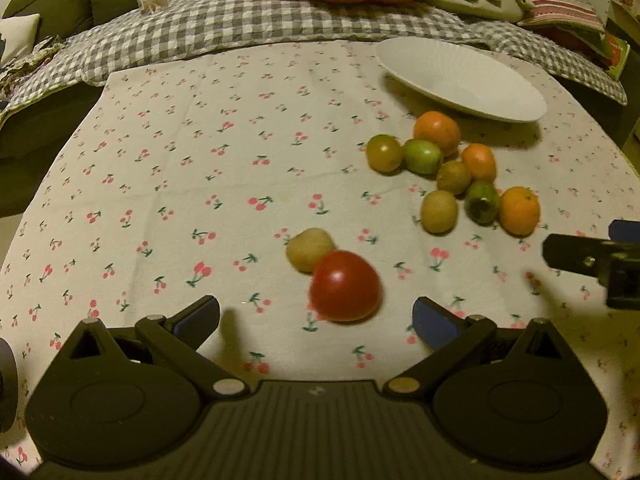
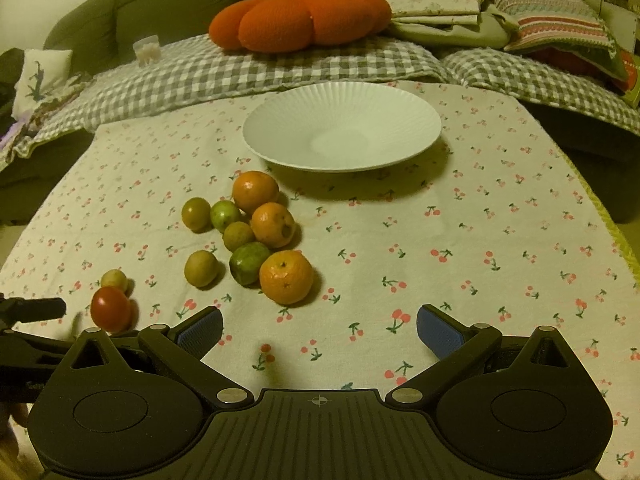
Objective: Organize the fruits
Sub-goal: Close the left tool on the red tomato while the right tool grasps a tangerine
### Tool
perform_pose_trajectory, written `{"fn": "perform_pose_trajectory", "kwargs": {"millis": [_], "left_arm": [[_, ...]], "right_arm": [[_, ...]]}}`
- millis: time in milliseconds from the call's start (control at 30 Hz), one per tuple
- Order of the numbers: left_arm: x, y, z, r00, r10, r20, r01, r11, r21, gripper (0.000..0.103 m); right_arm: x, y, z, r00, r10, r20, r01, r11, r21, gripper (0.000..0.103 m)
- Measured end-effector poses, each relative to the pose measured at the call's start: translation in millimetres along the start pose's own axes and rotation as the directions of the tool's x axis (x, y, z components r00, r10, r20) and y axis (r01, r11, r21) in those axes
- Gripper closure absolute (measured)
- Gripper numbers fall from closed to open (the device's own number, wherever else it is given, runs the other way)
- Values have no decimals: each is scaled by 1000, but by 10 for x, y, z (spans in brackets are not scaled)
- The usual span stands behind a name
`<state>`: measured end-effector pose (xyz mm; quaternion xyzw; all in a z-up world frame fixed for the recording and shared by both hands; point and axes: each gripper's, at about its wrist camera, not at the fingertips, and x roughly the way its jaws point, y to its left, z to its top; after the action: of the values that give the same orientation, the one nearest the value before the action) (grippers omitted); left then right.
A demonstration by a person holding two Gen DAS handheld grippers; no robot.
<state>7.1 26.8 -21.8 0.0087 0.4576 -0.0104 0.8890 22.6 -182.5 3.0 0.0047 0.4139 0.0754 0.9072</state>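
Fruits: a loose cluster of three round orange mandarins, such as the nearest one (image 2: 285,277), and several small green and yellow-green fruits, such as one dark green one (image 2: 249,263), is lying on the cherry-print white tablecloth (image 2: 460,240), just in front and to the left of the plate.
Red tomato: a round, glossy red tomato (image 1: 345,286) is sitting apart from the cluster, just ahead of the left gripper's open fingers, looking slightly blurred.
Pale fruit: a small yellowish oval fruit (image 1: 309,249) is touching the tomato on its far side.
Plate: a wide, ribbed white ceramic plate (image 2: 400,120) is standing at the far edge of the cloth, holding nothing.
Left gripper: the black two-finger left gripper (image 1: 316,318) with blue pads is hovering with its fingers spread wide apart, gripping nothing.
Right gripper: the matching black right gripper (image 2: 319,332) is hovering over bare cloth, fingers equally wide apart, with the nearest mandarin just beyond its left finger.
Background: an orange pumpkin-shaped cushion (image 2: 300,18) is resting on a grey-and-white checked blanket (image 2: 240,68) behind the table.
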Motion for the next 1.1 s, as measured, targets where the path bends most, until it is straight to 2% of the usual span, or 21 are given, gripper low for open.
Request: {"fn": "perform_pose_trajectory", "kwargs": {"millis": [200,300,400,467,667,733,867,1100], "left_arm": [[29,53,2,1000,-12,-9,12,1000,23,5],[3,51,0,1000,-31,3,31,999,42,14],[-8,89,-2,998,-69,-1,69,997,22,25],[-21,113,-7,996,-91,-2,91,996,6,36],[-62,120,-17,989,-150,1,150,989,-7,57],[-58,123,-15,987,-160,2,160,987,-11,59],[-53,127,-11,983,-181,6,181,983,-22,68],[-35,118,4,982,-187,19,187,982,-25,68]], "right_arm": [[54,9,-27,999,36,-9,-36,999,-8,1],[90,18,-33,999,52,-13,-52,999,-7,3],[114,28,-35,998,67,-16,-68,998,-10,6],[125,38,-36,997,76,-13,-76,997,-10,8],[191,59,-17,996,89,-18,-89,996,-17,19],[215,59,-8,995,98,-16,-99,995,-16,21],[252,65,6,992,122,-14,-122,992,-15,33],[310,82,28,994,113,-1,-113,993,-35,48]]}}
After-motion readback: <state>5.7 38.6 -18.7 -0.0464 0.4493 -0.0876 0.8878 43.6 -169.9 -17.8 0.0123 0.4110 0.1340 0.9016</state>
